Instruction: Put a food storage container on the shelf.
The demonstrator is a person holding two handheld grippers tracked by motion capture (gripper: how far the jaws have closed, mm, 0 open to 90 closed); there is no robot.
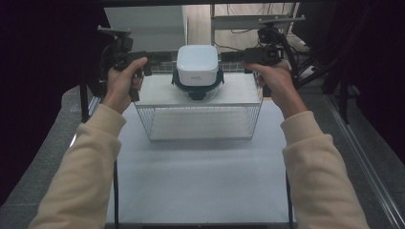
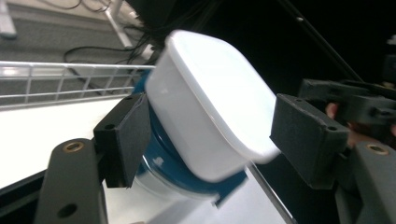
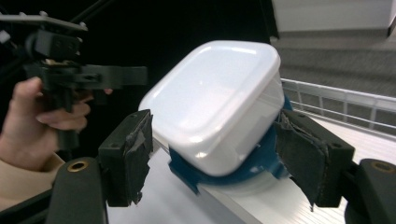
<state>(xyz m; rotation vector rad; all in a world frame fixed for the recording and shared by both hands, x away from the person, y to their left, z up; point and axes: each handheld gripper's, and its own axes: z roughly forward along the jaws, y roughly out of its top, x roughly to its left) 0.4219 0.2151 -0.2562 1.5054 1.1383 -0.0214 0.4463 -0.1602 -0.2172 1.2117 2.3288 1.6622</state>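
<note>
Both my grippers spread beside the box.
Left gripper [image 1: 165,58] and right gripper [image 1: 229,56] flank the white box [image 1: 197,65] on the rack [image 1: 157,93], pads clear.

The container [image 2: 210,112] base hides behind the tongs.

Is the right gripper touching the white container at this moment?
Apart. In the right gripper view the right gripper has its jaws spread, and a gap shows between each pad and the white container on the wire rack.
</note>
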